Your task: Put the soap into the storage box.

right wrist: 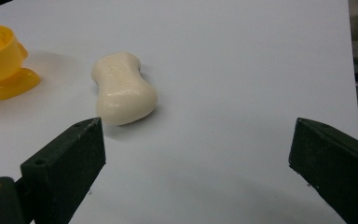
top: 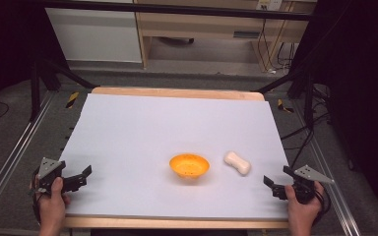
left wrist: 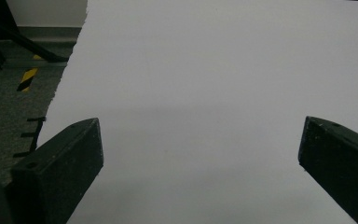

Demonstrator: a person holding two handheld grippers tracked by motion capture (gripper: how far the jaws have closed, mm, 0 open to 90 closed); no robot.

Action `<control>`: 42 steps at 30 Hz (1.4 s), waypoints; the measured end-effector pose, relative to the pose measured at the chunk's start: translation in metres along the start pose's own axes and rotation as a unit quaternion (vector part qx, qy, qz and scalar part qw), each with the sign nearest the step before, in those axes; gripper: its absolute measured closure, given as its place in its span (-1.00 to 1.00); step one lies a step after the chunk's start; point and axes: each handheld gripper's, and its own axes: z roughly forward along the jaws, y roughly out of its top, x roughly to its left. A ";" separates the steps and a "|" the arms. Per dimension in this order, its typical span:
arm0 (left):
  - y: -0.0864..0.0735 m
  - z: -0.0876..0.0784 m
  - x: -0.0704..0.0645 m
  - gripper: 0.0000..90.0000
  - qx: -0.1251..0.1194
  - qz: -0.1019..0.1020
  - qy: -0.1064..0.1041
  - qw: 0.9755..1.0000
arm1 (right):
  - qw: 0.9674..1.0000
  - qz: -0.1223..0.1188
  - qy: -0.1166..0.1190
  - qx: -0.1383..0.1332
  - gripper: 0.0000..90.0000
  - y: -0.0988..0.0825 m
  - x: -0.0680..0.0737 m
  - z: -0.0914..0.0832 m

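Note:
An orange bowl [top: 189, 165] sits on the white table sheet [top: 177, 132], a little right of centre near the front. To its right lies a cream bar of soap [top: 237, 162], pinched at the waist. In the right gripper view the soap [right wrist: 123, 88] rests ahead and left of the jaws, with the bowl [right wrist: 0, 60] at the far left. My right gripper [top: 278, 180] is open at the front right edge, short of the soap. My left gripper [top: 81, 178] is open at the front left corner with bare sheet [left wrist: 205, 93] between its jaws.
The sheet covers a wooden table [top: 177, 92] with metal rails [top: 10, 157] along both sides. Black-and-yellow tape [top: 72, 100] marks the floor at the left. Shelving and cables [top: 270, 44] stand beyond the far edge.

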 end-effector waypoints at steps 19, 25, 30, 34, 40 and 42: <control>0.000 0.000 0.000 -1.00 0.001 -0.001 -0.003 1.000 | 0.992 -0.051 -0.004 0.116 -0.93 0.036 0.009 0.019; 0.000 0.000 0.001 -1.00 0.002 -0.001 -0.004 1.000 | 0.981 -0.081 -0.011 0.177 -0.95 0.058 0.013 0.031; 0.000 0.001 0.001 -1.00 0.004 0.000 -0.005 1.000 | 0.975 -0.094 -0.013 0.202 -0.95 0.069 0.014 0.034; 0.000 0.000 0.001 -1.00 0.003 -0.001 -0.005 1.000 | 0.971 -0.100 -0.011 0.217 -0.95 0.080 0.016 0.038; 0.000 0.000 0.001 -1.00 0.003 -0.003 -0.005 1.000 | 0.957 -0.121 0.001 0.264 -0.95 0.092 0.027 0.052; 0.000 0.000 0.001 -1.00 0.003 -0.003 -0.005 1.000 | 0.954 -0.128 0.002 0.273 -0.95 0.094 0.030 0.057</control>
